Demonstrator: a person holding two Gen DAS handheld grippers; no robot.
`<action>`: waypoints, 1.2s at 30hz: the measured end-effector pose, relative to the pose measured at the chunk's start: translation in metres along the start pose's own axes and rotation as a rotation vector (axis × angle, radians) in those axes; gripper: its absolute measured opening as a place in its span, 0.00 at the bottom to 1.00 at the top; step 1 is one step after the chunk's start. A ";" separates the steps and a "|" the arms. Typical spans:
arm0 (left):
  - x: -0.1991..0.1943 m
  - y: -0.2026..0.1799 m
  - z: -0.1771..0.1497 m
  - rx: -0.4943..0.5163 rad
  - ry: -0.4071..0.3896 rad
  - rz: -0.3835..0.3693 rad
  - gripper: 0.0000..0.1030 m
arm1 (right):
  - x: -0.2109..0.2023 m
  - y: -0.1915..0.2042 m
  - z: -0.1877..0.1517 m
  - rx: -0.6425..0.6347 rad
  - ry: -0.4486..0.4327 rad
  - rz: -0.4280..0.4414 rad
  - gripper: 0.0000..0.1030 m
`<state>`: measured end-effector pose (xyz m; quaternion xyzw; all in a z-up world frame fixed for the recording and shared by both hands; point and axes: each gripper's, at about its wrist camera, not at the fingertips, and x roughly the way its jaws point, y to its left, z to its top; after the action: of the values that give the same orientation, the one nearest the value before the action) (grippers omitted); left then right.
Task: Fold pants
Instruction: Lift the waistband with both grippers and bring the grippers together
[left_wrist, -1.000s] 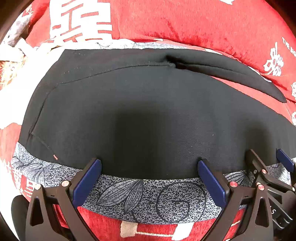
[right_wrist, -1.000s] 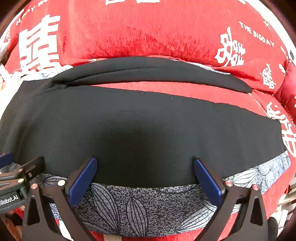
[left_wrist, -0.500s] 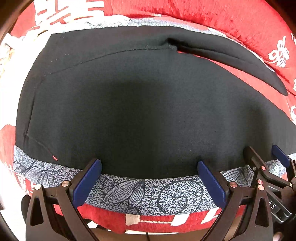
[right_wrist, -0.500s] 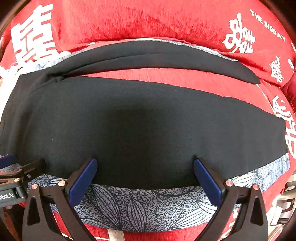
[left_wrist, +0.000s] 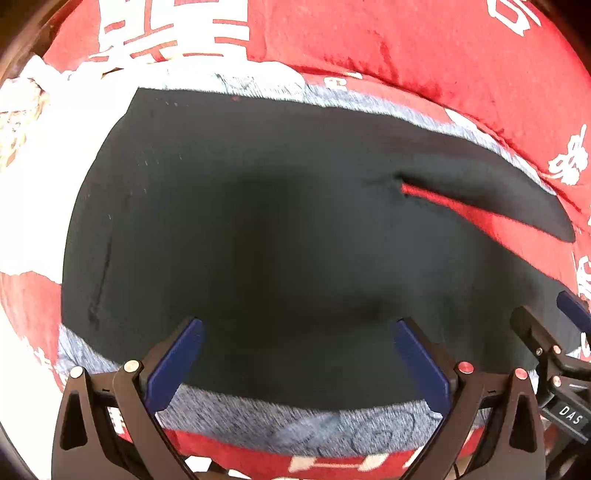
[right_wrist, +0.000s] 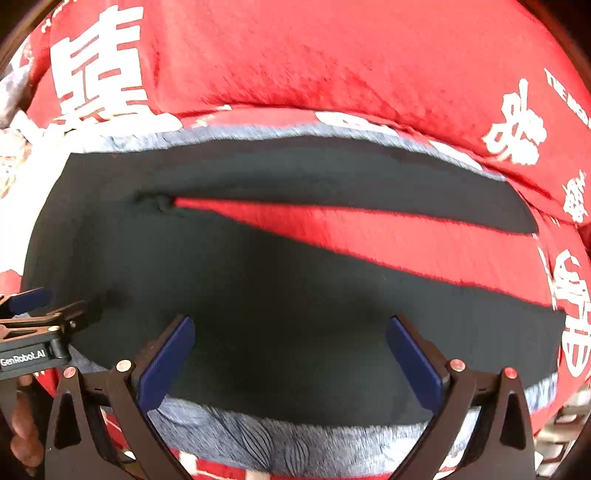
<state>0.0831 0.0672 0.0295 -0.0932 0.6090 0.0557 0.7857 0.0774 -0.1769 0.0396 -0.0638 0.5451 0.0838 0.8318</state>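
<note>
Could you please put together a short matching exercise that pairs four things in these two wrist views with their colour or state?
Column one:
1. pants
2. bed cover
3. patterned cloth under the pants
4. left hand-held gripper

Column two:
A. red with white characters
B. open, fingers spread over the dark fabric
C. black, laid flat with the two legs parted
D. grey with a leaf print

Pairs: 1-C, 2-A, 3-D, 4-B
</note>
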 end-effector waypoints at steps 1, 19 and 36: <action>0.001 0.002 0.008 0.002 -0.009 0.010 1.00 | 0.001 0.004 0.004 -0.006 -0.002 0.002 1.00; 0.020 0.026 0.069 0.013 -0.049 0.070 1.00 | 0.055 0.055 0.118 -0.222 -0.014 0.155 1.00; 0.047 0.042 0.109 0.017 -0.053 0.026 1.00 | 0.153 0.117 0.209 -0.587 0.054 0.390 0.93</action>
<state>0.1894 0.1304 0.0067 -0.0770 0.5896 0.0632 0.8016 0.2997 -0.0105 -0.0193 -0.1973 0.5212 0.3925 0.7317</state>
